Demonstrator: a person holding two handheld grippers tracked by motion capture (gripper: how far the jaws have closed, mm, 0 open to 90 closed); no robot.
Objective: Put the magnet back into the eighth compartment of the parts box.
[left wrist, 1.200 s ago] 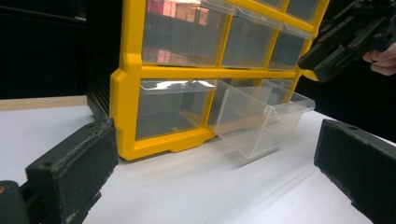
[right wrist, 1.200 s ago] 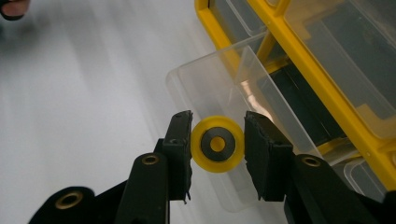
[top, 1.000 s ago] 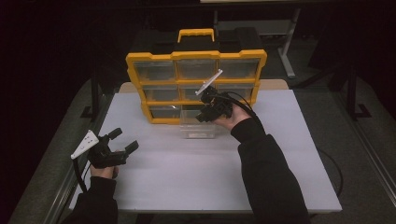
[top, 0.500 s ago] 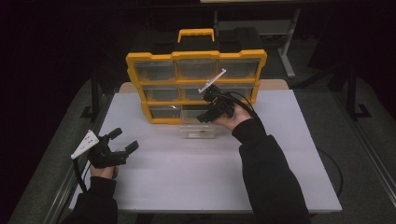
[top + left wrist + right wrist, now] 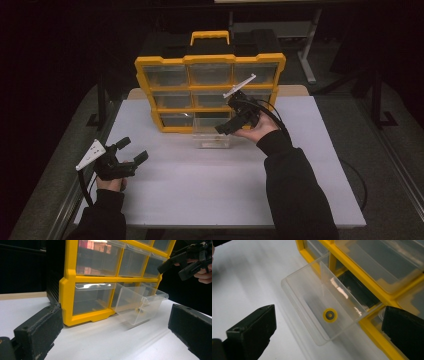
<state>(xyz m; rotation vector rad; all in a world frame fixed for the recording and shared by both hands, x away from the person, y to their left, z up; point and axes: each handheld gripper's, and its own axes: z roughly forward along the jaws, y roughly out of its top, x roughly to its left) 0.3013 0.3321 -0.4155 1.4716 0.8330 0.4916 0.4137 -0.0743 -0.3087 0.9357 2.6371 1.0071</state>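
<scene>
Your right gripper barely shifts, spread wide over the drawer; your left gripper rests, jaws apart.

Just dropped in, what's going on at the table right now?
A person holds a gripper in each hand. The right gripper hangs open over a clear drawer pulled out of the bottom row of the yellow cabinet. A small round yellow part lies inside it. The left gripper waits open, off to the side.

Right tool hovers over clear drawer (pulled from yellow organizer).
</scene>
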